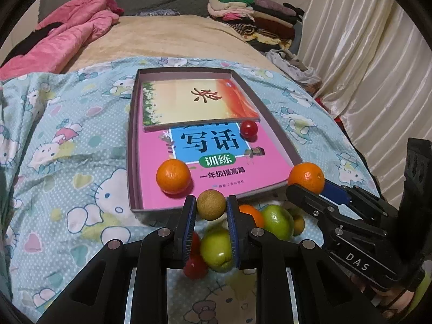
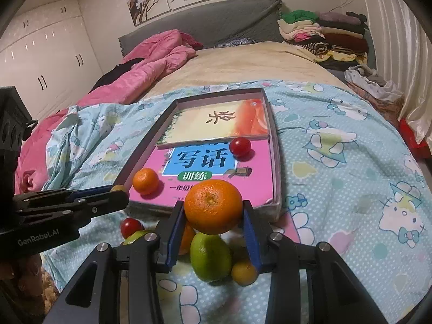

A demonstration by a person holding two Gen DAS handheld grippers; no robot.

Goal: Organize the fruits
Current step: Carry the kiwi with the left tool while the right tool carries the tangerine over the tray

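Note:
My left gripper point(image 1: 211, 208) is shut on a small tan round fruit point(image 1: 211, 205), held just over the near edge of a shallow cardboard tray point(image 1: 131, 145). In the tray, on a pink book, lie an orange point(image 1: 173, 175) and a red round fruit point(image 1: 248, 129). My right gripper point(image 2: 213, 212) is shut on a bigger orange point(image 2: 213, 206) above the tray's near rim point(image 2: 276, 162). On the bedspread under both grippers sit loose green fruits point(image 2: 210, 256), a small yellow one point(image 2: 244, 272) and a red one point(image 2: 131, 227).
The tray rests on a light-blue cartoon-print bedspread point(image 1: 67, 162) over a bed. A second book point(image 1: 194, 100) fills the tray's far half. A pink quilt point(image 1: 67, 37) lies at the far left, folded clothes point(image 1: 256, 19) at the far right, curtains point(image 1: 364, 67) on the right.

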